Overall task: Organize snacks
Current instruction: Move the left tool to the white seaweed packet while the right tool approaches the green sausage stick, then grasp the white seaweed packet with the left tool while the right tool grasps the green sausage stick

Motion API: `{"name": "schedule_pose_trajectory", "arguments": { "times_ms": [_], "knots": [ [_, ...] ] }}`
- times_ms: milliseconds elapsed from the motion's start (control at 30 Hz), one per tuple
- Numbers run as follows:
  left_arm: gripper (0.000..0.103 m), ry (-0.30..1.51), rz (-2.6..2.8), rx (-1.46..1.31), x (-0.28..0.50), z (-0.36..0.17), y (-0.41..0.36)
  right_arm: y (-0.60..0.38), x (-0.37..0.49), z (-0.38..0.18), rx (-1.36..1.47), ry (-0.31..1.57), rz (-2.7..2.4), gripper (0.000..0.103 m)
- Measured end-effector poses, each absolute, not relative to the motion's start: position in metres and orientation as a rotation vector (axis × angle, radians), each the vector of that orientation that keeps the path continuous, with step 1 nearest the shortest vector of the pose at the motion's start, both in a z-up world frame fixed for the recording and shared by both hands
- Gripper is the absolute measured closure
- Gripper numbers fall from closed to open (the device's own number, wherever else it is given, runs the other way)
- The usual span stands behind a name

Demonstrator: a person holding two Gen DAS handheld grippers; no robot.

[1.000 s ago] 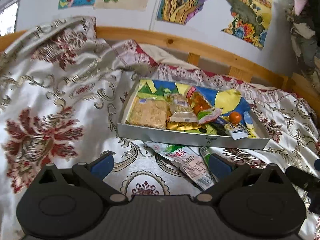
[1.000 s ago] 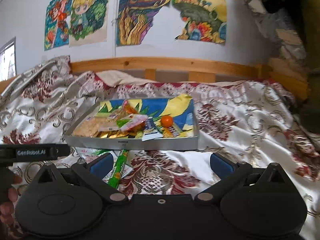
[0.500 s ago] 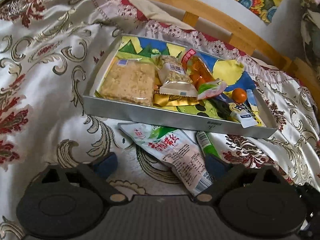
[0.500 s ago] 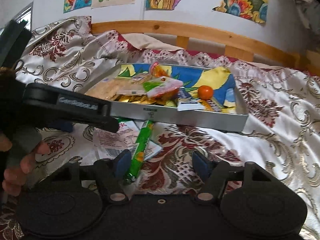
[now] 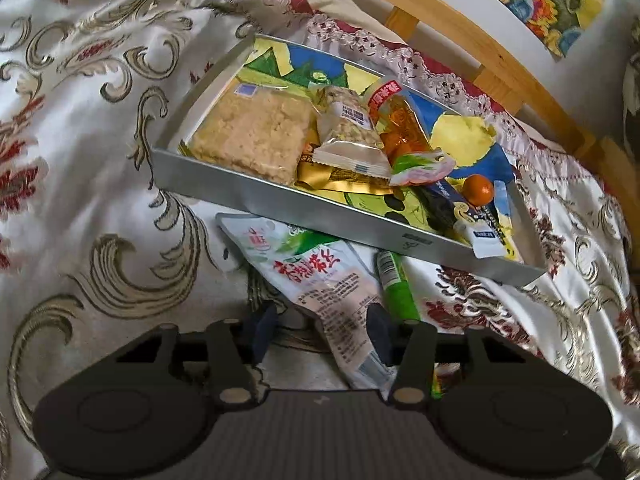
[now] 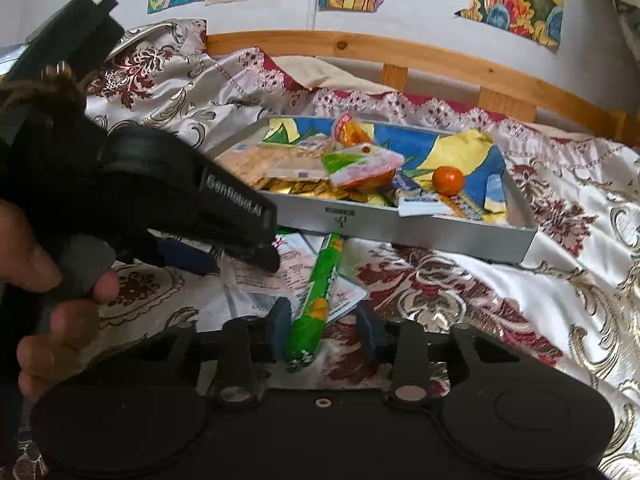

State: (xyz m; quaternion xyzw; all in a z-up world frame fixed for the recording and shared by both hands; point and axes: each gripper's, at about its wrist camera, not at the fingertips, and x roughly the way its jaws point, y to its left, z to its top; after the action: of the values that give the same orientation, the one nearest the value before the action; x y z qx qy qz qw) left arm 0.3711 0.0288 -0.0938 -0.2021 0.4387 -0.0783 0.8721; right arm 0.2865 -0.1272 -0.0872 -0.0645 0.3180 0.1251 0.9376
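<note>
1. While the left tongs stand apart, their blue pads straddle the lower end of a white-and-green printed snack pouch without visibly pinching it.
2. Right tongs likewise stand apart around the near end of a long green candy tube.
3. Both snacks lie on the floral satin bedspread, the tube across the pouch.
4. Just beyond sits a shallow grey metal tray holding a square rice-cracker pack and a small orange fruit.
</note>
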Motion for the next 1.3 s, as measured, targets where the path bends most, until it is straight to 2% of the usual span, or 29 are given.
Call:
{"name": "schedule_pose_trajectory", "arguments": {
  "times_ms": [133,500,767,1067,1200,1267,1300],
  "knots": [
    [0.075,0.930,-0.151,-0.459,0.374,-0.098,0.030,-0.129,0.285,-0.088,-0.127,0.664,0.245,0.084],
    [0.079,0.953,-0.185,-0.457,0.353,-0.087,0.040,-0.148,0.249,-0.075,-0.157,0.670,0.244,0.085],
    [0.079,0.955,-0.271,-0.349,0.296,-0.066,0.057,-0.160,0.215,-0.069,-0.124,0.706,0.228,0.085],
    [0.082,1.022,-0.278,-0.302,0.252,-0.068,0.064,-0.174,0.164,-0.069,-0.121,0.772,0.222,0.085],
    [0.074,1.005,-0.213,-0.237,0.244,-0.068,0.055,-0.172,0.159,-0.069,-0.136,0.764,0.222,0.084],
    [0.052,0.983,-0.201,-0.201,0.243,-0.066,0.048,-0.171,0.160,-0.071,-0.130,0.760,0.224,0.083],
    [0.033,0.971,-0.189,-0.194,0.242,-0.066,0.045,-0.171,0.161,-0.072,-0.127,0.759,0.223,0.082]
  ]
}}
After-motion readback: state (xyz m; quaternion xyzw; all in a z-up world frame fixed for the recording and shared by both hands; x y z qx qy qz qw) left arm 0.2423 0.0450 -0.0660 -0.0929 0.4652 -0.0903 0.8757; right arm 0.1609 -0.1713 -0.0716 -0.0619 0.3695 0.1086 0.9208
